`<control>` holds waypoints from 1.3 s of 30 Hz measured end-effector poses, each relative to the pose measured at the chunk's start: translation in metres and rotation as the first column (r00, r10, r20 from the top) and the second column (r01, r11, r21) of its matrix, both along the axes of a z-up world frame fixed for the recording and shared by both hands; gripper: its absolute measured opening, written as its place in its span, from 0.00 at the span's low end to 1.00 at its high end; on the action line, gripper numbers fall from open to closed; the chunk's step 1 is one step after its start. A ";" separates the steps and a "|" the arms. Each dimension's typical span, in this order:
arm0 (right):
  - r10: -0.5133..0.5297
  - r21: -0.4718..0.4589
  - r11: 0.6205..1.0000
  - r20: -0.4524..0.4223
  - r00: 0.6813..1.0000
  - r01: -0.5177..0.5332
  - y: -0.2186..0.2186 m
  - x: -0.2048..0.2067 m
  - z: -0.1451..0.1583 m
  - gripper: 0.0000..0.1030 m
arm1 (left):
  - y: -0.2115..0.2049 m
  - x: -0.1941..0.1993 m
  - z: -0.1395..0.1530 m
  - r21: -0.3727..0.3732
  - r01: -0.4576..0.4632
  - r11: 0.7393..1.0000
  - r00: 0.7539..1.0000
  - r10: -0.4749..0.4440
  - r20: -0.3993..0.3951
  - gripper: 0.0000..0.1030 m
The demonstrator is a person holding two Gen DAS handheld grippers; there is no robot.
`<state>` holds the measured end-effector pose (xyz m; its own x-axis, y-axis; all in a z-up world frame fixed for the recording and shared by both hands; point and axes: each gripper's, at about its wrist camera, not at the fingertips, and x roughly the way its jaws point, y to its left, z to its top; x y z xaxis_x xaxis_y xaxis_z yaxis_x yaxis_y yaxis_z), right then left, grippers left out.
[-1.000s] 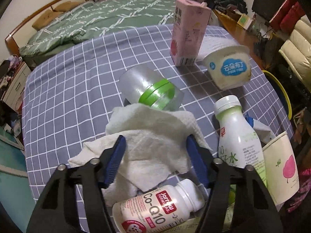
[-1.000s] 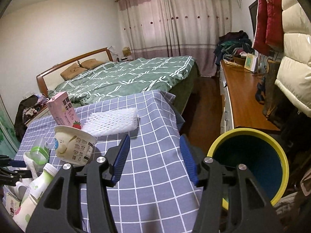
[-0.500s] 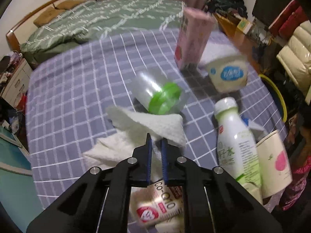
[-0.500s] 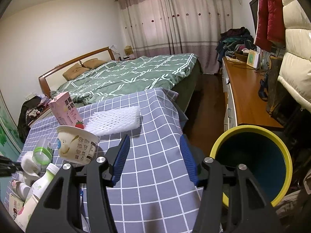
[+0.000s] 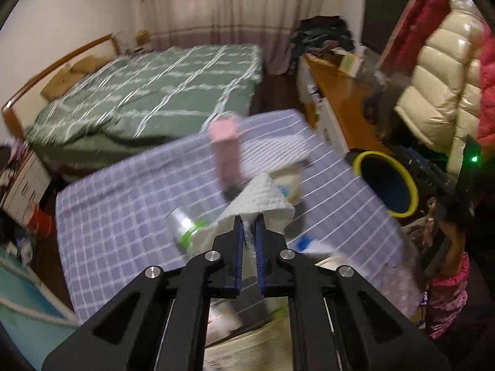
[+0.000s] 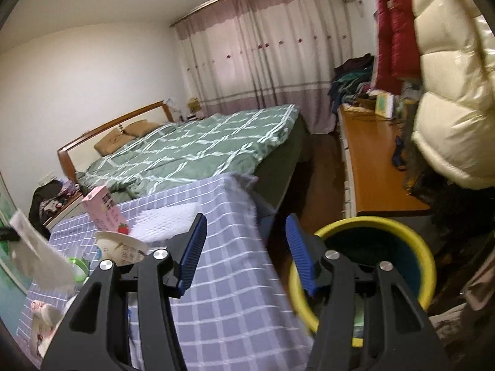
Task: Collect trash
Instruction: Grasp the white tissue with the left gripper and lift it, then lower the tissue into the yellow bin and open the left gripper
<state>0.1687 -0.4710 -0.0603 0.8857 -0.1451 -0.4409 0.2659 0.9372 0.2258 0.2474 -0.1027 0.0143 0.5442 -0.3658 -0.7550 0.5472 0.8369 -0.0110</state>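
My left gripper (image 5: 249,235) is shut on a white paper towel (image 5: 263,201) and holds it up above the checked table (image 5: 117,216). The towel also shows hanging at the left edge of the right wrist view (image 6: 34,256). My right gripper (image 6: 246,250) is open and empty, over the table's right edge, next to the yellow-rimmed bin (image 6: 411,247); the bin also shows in the left wrist view (image 5: 386,182). On the table stand a pink carton (image 6: 103,211), a white cup (image 6: 122,249), a clear jar with a green band (image 5: 185,230) and a white foam net (image 6: 167,219).
A green bed (image 6: 191,151) lies beyond the table. A wooden desk (image 6: 371,167) runs along the right wall, with jackets (image 6: 451,92) hanging over it. More bottles and a pill bottle (image 6: 43,318) lie at the table's near left. The left wrist view is motion-blurred.
My left gripper closed on the paper towel and lifted it off the table, swinging up and toward the bin. My right gripper stayed open and shifted slightly.
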 end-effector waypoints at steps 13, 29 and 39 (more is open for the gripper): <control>-0.202 -0.063 0.977 0.011 0.979 0.202 -0.075 -0.107 0.005 0.50 | -0.213 -0.030 0.031 0.009 0.345 0.938 0.938 -0.345 0.022 0.08; -0.285 0.000 0.959 -0.003 0.959 0.285 -0.126 -0.165 -0.011 0.50 | -0.395 -0.007 -0.098 0.085 0.426 0.901 0.881 -0.392 -0.264 0.08; -0.302 0.017 0.953 -0.005 0.953 0.302 -0.133 -0.170 -0.011 0.50 | -0.412 0.009 -0.132 0.049 0.389 0.920 0.876 -0.354 -0.328 0.32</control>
